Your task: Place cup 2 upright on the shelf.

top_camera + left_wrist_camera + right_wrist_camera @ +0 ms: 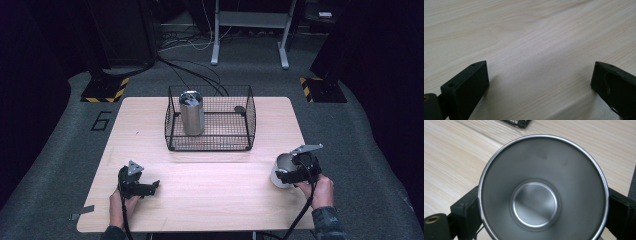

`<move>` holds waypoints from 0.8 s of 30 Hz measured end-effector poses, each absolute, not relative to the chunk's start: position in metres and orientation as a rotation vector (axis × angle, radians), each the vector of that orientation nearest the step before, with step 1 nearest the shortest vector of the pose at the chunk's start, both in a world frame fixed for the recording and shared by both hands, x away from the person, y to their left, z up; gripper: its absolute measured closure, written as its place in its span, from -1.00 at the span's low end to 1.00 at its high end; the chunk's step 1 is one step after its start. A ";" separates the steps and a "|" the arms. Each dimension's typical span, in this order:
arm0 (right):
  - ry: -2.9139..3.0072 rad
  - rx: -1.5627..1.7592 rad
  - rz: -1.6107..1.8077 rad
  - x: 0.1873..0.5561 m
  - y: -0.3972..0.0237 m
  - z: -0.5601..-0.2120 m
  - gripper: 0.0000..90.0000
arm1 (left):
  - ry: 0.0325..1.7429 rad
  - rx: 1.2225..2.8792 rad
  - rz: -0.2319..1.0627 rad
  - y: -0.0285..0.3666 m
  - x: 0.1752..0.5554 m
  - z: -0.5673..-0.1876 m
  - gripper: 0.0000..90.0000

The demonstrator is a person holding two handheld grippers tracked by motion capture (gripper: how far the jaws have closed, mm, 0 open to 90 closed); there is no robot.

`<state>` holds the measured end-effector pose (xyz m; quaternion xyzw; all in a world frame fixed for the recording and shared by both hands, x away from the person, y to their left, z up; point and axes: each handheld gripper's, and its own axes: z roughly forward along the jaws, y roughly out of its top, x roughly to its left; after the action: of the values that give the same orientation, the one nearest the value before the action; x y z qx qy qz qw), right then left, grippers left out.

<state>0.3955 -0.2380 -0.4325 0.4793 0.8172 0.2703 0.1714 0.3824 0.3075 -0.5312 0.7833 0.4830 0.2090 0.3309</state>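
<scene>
I am gripping a steel cup (281, 169) in my right tongs (294, 172) at about four o'clock on the bench (210, 200), jaws pressing its wall from both sides just under the rim, so it is staying upright, mouth up. I am resting my left tongs (145, 187) at seven o'clock, jaws wide apart and empty, probably waiting. A second cup (191, 113) is standing in the wire basket (245, 135) at twelve o'clock, likely where this one belongs.

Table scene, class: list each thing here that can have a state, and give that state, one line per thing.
Left gripper: open, holding nothing, low over the table.
Right gripper: shut on the cup.
Cup: upright, mouth up, nothing inside, jaws on both sides.
Basket: upright, open at the top.
Tumbler: standing upright inside the basket, at its left.
</scene>
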 end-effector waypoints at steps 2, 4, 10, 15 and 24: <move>2.318 1.357 0.770 0.396 -0.236 -0.431 -0.86 | 1.262 2.050 0.546 0.308 0.382 -0.531 -0.97; 2.322 1.350 0.775 0.396 -0.233 -0.429 -0.86 | 1.263 2.048 0.547 0.307 0.382 -0.531 -0.97; 2.330 1.326 0.788 0.397 -0.226 -0.426 -0.86 | 1.262 2.051 0.547 0.308 0.382 -0.531 -0.97; 2.334 1.300 0.793 0.397 -0.219 -0.424 -0.86 | 1.263 2.052 0.548 0.308 0.382 -0.531 -0.97; 2.355 1.266 0.802 0.399 -0.207 -0.421 -0.86 | 1.263 2.051 0.548 0.308 0.382 -0.531 -0.97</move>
<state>0.3987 -0.2067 -0.4215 0.4466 0.8307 0.2829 0.1743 0.3823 0.3076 -0.5311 0.7840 0.4827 0.2094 0.3296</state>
